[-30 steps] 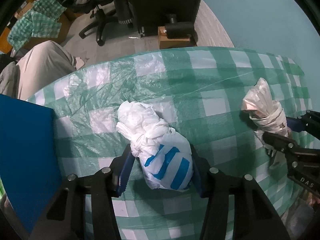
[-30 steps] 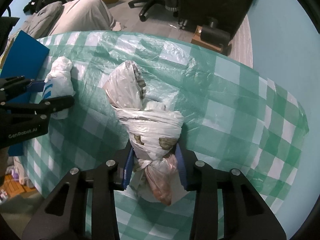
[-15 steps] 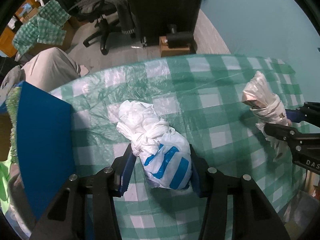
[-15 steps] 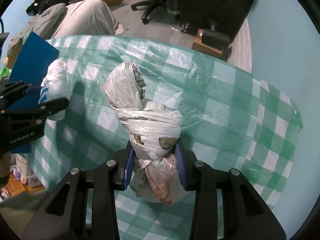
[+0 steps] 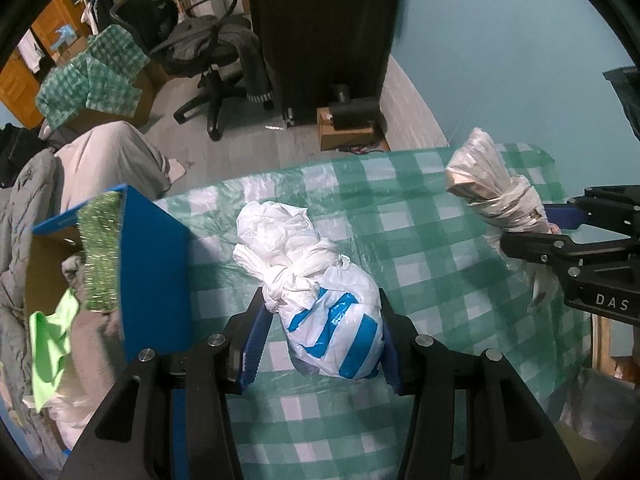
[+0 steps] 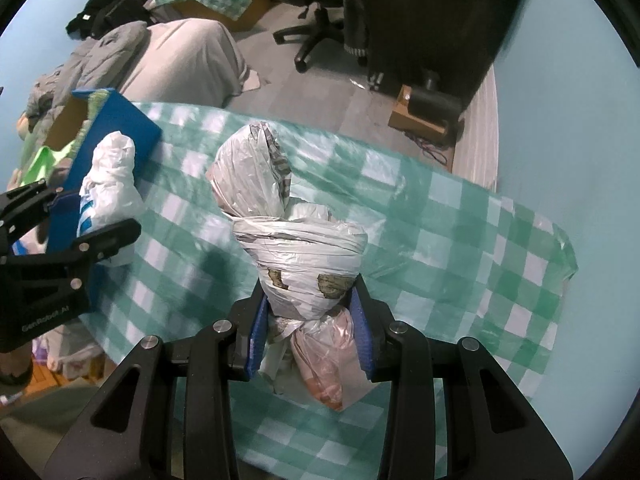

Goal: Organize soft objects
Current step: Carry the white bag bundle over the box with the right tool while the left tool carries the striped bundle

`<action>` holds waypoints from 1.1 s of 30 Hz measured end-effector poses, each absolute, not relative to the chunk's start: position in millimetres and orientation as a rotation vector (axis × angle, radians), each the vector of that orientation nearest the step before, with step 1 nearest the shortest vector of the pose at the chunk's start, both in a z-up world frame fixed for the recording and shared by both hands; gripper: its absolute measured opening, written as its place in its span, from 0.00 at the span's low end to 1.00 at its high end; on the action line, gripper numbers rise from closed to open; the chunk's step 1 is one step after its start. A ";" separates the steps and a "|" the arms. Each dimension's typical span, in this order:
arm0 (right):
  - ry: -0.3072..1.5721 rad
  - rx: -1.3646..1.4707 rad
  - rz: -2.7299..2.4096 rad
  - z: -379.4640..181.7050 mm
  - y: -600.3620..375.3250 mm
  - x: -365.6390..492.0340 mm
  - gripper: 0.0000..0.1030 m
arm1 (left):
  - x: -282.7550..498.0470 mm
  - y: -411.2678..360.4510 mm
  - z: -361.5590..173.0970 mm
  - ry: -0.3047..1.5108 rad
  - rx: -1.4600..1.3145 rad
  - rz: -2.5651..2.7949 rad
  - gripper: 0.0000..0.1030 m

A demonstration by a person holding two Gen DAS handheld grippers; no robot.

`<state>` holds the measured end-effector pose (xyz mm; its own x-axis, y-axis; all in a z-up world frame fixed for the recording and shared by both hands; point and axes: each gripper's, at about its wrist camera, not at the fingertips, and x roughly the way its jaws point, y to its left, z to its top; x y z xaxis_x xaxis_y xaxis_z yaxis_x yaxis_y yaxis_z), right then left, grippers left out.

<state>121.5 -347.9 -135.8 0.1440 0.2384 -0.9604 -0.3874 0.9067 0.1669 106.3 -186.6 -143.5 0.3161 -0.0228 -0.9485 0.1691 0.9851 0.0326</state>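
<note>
My left gripper is shut on a knotted white plastic bag with blue stripes and holds it above the green checked tablecloth. It also shows at the left of the right wrist view. My right gripper is shut on a knotted whitish bag bundle with a pinkish tail, also held above the cloth; it shows at the right of the left wrist view. A blue open box stands at the table's left edge, close to the striped bag.
The blue box holds a green tinsel strip and a bright green cloth. Beyond the table are an office chair, a grey heap of bedding, a dark cabinet and a turquoise wall.
Both grippers have risen with their bags, so the table looks smaller and farther. The blue box's open top and contents have come into view at the left.
</note>
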 end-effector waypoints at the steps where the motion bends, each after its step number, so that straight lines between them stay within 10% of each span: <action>1: 1.348 -0.132 0.457 -130.1 -345.0 120.9 0.35 | 105.4 -185.4 -139.3 1.238 0.136 -0.130 0.49; 33: 1.287 -0.214 0.586 -66.2 -228.7 113.5 0.35 | 61.6 -62.1 -65.2 1.164 0.050 -0.044 0.49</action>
